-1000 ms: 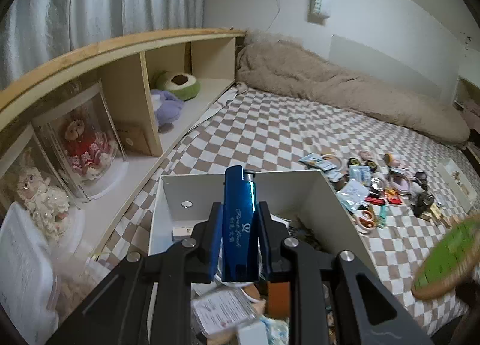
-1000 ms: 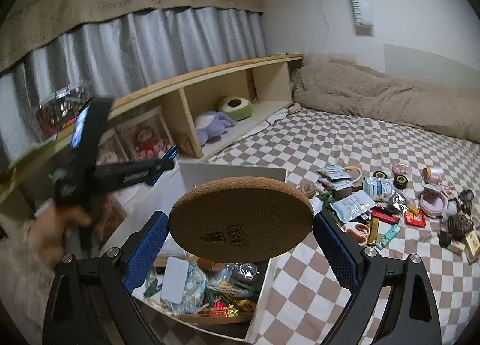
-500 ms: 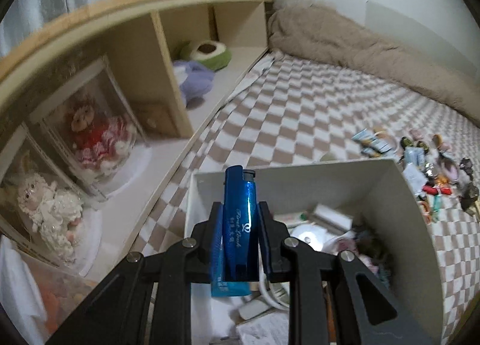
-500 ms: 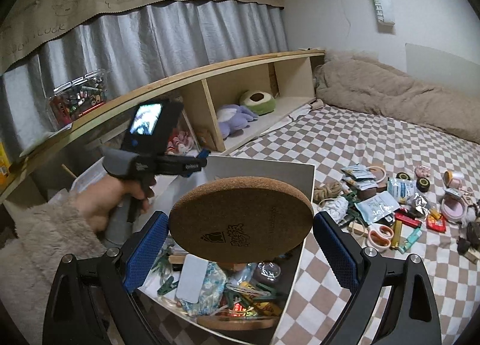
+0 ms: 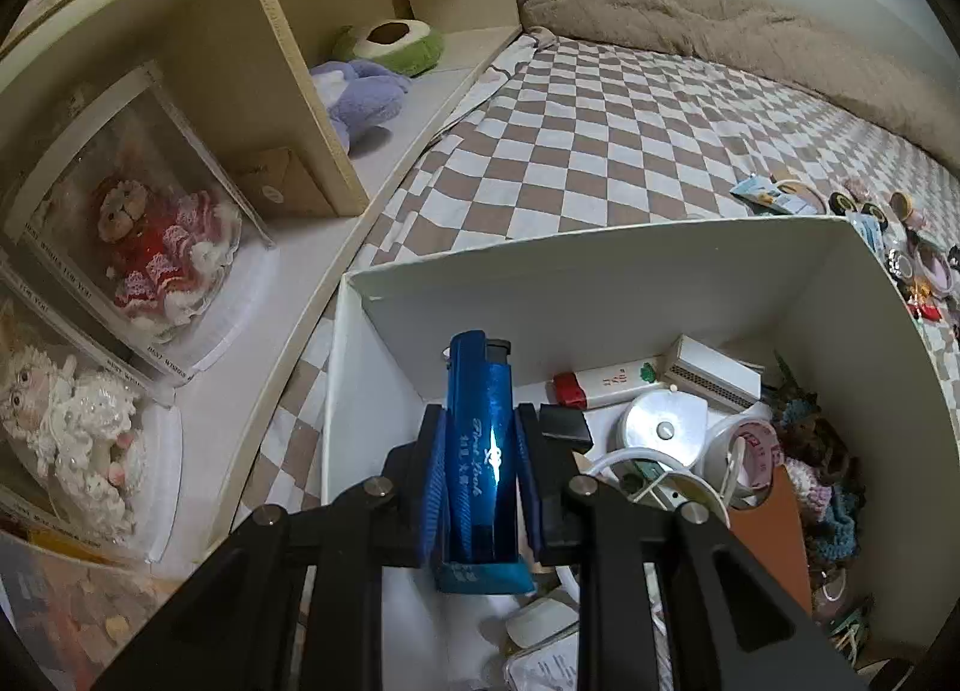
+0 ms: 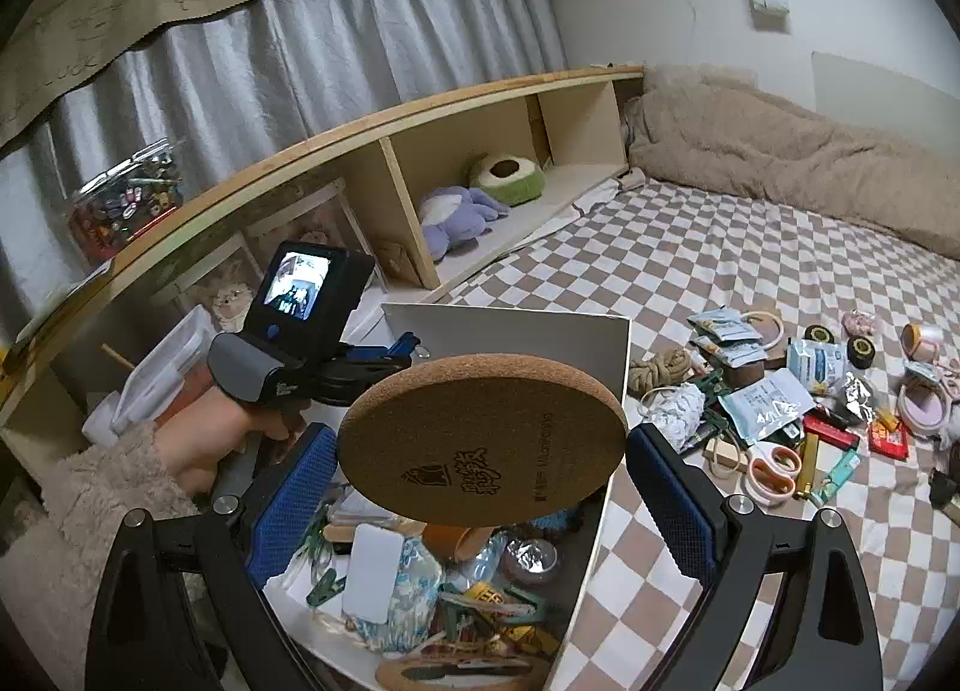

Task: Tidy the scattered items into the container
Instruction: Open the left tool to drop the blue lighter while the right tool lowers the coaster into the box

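Both claws were clamped: the left gripper point(image 5: 480, 445) pinched a glossy blue lighter point(image 5: 480, 451) at lower centre above the white box point(image 5: 600, 277), while the right gripper point(image 6: 480, 463) squeezed a round cork coaster point(image 6: 480, 439) mid-frame over the box.

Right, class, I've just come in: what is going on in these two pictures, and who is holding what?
A person is tidying clutter off a checkered bed into a white box. The left gripper is shut on a blue lighter, held upright over the box. The right gripper holds a round cork coaster flat above the box. Many small items, including scissors, lie scattered on the bed.
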`<state>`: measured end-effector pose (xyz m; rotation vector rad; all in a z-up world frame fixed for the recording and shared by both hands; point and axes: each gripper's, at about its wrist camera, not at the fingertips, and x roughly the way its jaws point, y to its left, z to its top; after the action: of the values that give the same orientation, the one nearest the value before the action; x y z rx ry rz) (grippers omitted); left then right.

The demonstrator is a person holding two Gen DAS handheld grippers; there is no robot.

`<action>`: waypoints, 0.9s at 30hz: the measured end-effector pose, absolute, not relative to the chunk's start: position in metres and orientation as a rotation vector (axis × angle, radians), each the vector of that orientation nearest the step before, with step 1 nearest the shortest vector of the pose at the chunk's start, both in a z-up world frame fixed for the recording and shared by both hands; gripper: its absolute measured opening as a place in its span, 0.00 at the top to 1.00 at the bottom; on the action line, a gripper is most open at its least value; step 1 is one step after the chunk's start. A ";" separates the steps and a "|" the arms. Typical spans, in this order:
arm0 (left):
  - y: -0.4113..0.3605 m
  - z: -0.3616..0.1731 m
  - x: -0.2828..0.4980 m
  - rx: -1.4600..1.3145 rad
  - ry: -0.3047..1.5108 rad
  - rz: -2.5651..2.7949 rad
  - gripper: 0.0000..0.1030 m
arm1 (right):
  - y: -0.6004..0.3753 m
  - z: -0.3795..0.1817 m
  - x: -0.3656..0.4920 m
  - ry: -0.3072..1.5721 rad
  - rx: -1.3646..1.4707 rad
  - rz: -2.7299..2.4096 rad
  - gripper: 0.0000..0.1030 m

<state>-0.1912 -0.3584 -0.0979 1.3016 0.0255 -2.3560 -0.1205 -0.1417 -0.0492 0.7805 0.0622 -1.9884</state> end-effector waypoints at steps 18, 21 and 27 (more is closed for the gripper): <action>-0.350 -0.084 -0.171 1.151 0.076 -2.535 0.56 | -0.181 -0.067 -0.140 0.134 0.856 -1.976 0.06; -0.351 -0.080 -0.164 1.099 0.111 -2.576 0.55 | -0.189 -0.072 -0.142 0.162 0.861 -1.965 0.06; -0.356 -0.072 -0.156 1.013 0.186 -2.630 0.51 | -0.203 -0.088 -0.142 0.291 0.918 -1.895 0.06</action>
<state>-0.1558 -0.3559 -0.0721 1.0133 0.1862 -2.6302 -0.1420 -0.2032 -0.0883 0.9175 0.2908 -1.8955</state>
